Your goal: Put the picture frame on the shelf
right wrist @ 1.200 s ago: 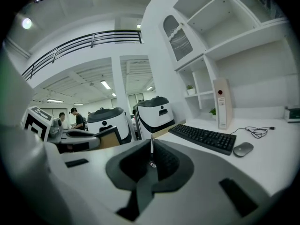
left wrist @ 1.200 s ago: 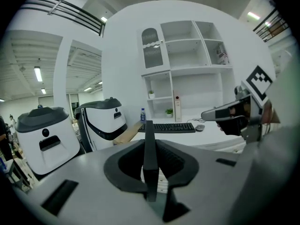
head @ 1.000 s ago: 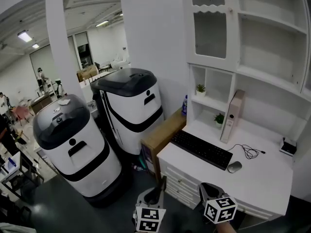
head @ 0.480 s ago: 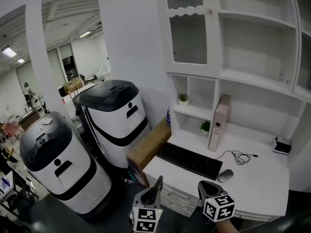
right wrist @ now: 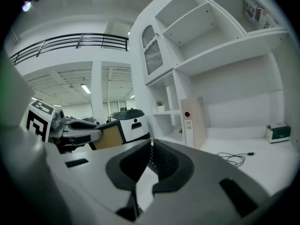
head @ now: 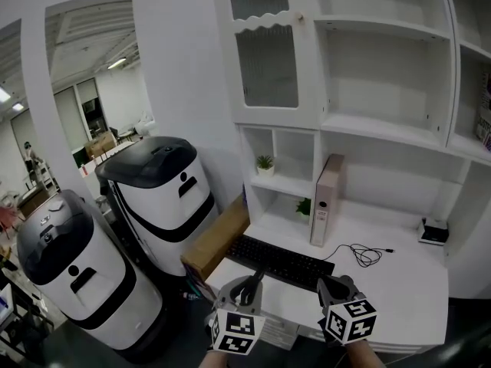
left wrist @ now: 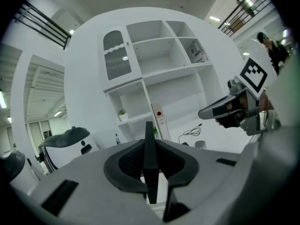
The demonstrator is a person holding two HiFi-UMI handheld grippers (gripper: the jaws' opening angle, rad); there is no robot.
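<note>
Tongs, 2 pcs, both low centre of head view, pointing toward the shelf unit (head: 381, 127). L tongs (head: 249, 284): narrowly parted, pads clamped on a thin dark flat piece seen edge-on, upright betw. the jaws; prob. the picture frame (left wrist: 149, 172), as nothing else in view fits the name. R tongs (head: 336, 288): jaws closed tip to tip, nothing betw. them, just right of L. Counter (head: 399, 282): white, lower right of frame; carries a black keyboard (head: 280, 261), an upright pale binder (head: 326, 198) at the back, a loose cable (head: 362, 253) and a small box (head: 433, 232) far right. Shelf unit: open compartments above counter, upper right of frame, mostly bare; small potted plant (head: 265, 162) in a narrow cubby at centre; glazed door (head: 265, 60) upper centre. Two white-and-black machines (head: 157, 198), left of frame, not part of job. Step in hand (est.): carry/approach, w/ frame gripped and well short of any shelf. Next move calls for: lift frame above counter level, pick a bare compartment w/ headroom, turn frame so its bottom edge lands flat, set down clear of binder and plant, only then ease pads off; R tongs free to steady it if it tips.
</note>
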